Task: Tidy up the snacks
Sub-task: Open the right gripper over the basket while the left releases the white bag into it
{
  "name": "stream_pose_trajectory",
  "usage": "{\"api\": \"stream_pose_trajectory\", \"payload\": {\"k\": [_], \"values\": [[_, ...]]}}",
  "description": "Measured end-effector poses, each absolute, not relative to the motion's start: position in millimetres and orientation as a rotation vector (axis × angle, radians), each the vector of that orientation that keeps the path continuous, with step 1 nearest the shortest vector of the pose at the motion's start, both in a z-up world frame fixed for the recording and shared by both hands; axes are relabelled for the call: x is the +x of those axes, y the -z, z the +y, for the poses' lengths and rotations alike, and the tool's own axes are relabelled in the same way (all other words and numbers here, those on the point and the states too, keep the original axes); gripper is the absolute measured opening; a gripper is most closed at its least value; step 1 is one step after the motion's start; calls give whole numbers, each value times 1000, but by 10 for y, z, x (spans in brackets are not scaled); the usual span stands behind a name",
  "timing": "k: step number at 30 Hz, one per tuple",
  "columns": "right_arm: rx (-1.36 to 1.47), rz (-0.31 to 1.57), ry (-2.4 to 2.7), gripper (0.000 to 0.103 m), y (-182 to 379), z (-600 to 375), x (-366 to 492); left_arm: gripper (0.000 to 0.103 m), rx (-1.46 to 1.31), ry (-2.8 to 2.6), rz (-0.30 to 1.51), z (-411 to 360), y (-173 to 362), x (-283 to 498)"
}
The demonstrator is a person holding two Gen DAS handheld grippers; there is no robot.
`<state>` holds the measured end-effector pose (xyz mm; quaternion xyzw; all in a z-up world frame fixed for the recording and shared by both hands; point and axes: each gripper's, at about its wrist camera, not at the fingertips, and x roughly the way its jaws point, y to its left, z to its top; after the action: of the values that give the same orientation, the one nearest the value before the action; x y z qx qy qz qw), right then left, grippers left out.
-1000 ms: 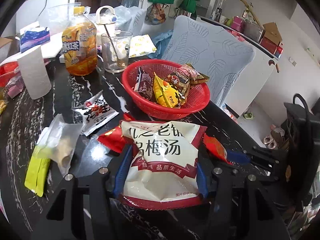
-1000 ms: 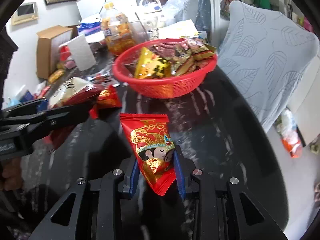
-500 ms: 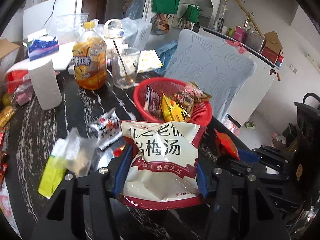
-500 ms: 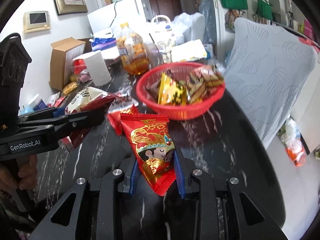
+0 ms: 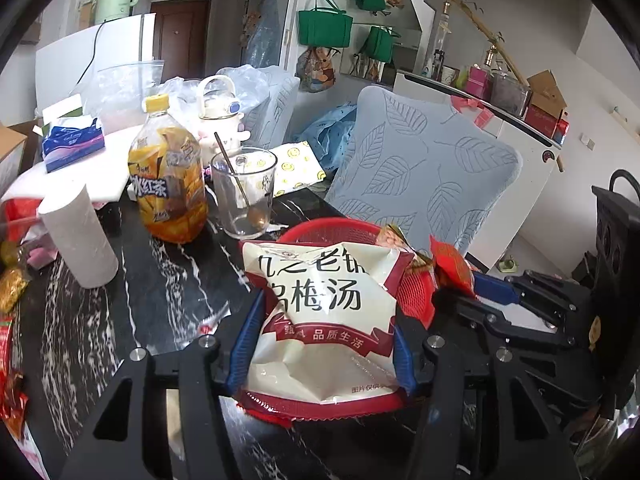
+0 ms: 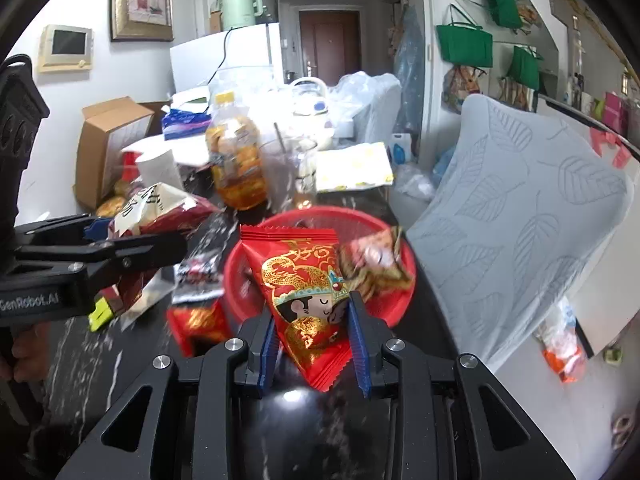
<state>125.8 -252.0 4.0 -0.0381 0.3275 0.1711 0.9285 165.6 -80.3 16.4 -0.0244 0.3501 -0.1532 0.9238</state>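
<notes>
Beside right view's basket (image 6: 394, 312): red packet (image 6: 198, 322)

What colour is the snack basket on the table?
Red basket, a mesh one; the right wrist view shows it best.

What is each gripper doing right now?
Left gripper: closed on the white snack bag.
Right gripper: closed on the red snack packet.

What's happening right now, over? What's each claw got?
Left gripper clamped on white-and-red snack bag. Right gripper clamped on small red cartoon-print packet. Red plastic mesh basket just ahead, already holding snacks. Nothing blocking.
</notes>
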Motion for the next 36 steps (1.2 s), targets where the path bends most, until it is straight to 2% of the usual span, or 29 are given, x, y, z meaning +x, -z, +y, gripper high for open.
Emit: {"api": "stream_pose_trajectory", "payload": {"k": [6,9,11,30,36], "values": [[-108,673,-323,35,37,-2494,1503,56,-41,300,723,-805,-117,1826],[-105,727,-331,48,160,-2479,1604,56,-38,297,737,-808,-59,1885],[-95,752,-330,52,211,-2488,1652,56,-40,297,747,-807,-25,1919],[-82,730,-274,52,115,-2638,1952,56,-3,354,676,-1118,-82,2531],[-68,713,-243,52,70,-2730,2077,56,-11,409,697,-1281,65,2752]]}}
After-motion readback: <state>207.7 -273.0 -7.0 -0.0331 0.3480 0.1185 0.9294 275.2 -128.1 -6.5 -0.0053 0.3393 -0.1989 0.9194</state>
